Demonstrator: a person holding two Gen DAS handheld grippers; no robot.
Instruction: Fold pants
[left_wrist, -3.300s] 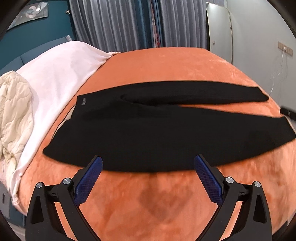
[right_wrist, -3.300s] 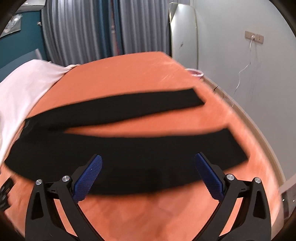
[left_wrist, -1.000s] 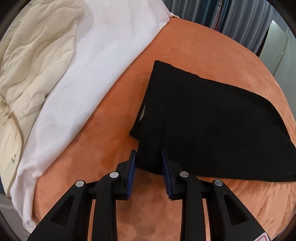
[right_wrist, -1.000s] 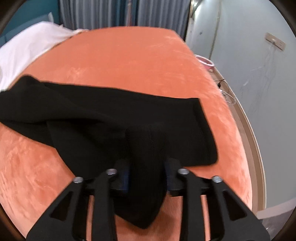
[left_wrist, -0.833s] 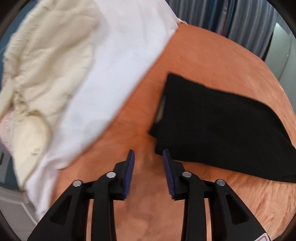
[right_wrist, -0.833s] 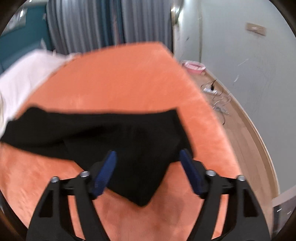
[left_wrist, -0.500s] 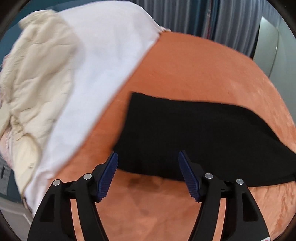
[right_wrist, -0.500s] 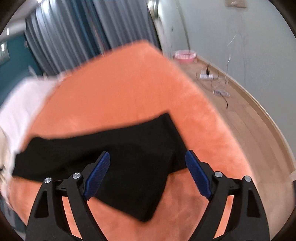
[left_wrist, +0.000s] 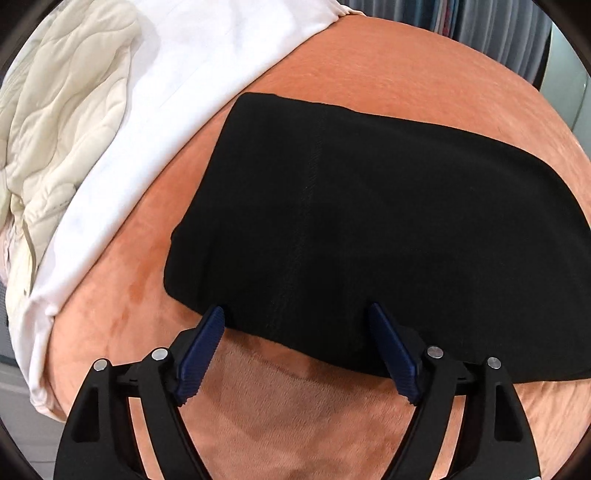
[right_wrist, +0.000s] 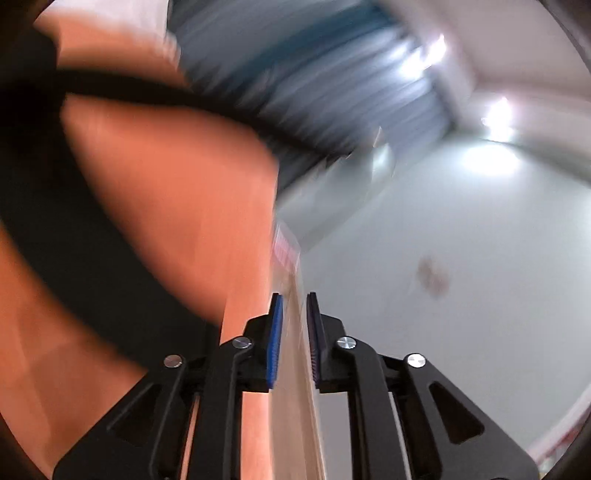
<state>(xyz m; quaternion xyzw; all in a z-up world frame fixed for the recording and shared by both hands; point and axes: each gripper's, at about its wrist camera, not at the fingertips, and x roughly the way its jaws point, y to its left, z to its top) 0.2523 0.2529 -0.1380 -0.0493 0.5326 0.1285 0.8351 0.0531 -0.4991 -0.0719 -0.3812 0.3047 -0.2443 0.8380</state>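
Observation:
The black pants (left_wrist: 369, 221) lie folded lengthwise on the orange bed cover (left_wrist: 314, 424), waistband end towards the left. My left gripper (left_wrist: 297, 317) is open, its blue fingertips (left_wrist: 207, 339) straddling the near edge of the pants without holding them. In the right wrist view everything is blurred and tilted. My right gripper (right_wrist: 293, 310) has its jaws nearly closed with nothing between them, raised off the bed and pointing at the wall. The pants (right_wrist: 74, 229) show as a dark band at the left.
A white sheet (left_wrist: 166, 92) and a cream quilted blanket (left_wrist: 62, 110) lie at the left of the bed. Grey curtains (left_wrist: 498, 29) hang behind. In the right wrist view the bed's right edge (right_wrist: 291, 332) and a grey wall (right_wrist: 461, 277) show.
Both grippers let go of the pants and opened. The left one moved in over the near edge of the pants. The right one then closed empty and swung up and right, away from the pants.

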